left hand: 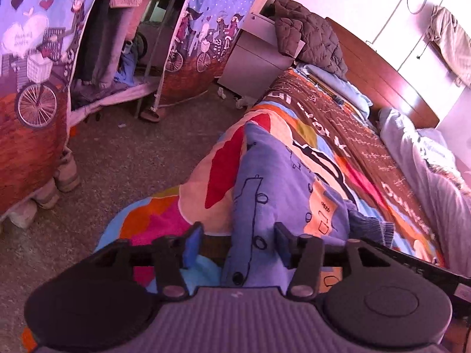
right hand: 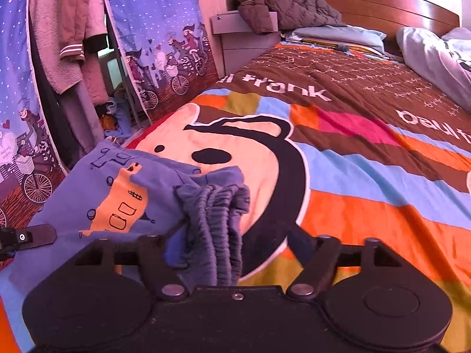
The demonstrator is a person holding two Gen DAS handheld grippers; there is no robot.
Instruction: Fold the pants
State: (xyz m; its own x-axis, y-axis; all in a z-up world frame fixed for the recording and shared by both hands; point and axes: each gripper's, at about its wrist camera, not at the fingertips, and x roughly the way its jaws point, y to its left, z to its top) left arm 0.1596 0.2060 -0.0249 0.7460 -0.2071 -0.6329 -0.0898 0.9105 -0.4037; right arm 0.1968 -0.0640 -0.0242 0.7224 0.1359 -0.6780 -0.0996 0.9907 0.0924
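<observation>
Small blue pants (left hand: 265,182) with an orange print lie on the colourful bedspread (left hand: 338,123) near the bed's foot. In the left wrist view my left gripper (left hand: 238,241) is open, its fingers straddling a raised ridge of the pants' fabric. In the right wrist view the pants (right hand: 117,194) lie left of centre, and their gathered elastic waistband (right hand: 217,220) runs between the fingers of my right gripper (right hand: 235,247), which is open. The tip of the left gripper (right hand: 29,236) shows at the left edge.
A wooden headboard (right hand: 382,3), pillows (right hand: 338,35) and a brown quilted jacket (right hand: 282,3) on a nightstand lie at the far end. A fabric wardrobe with a bicycle print (left hand: 32,67) stands across the carpeted floor (left hand: 123,158). Shoes (left hand: 64,173) sit by it.
</observation>
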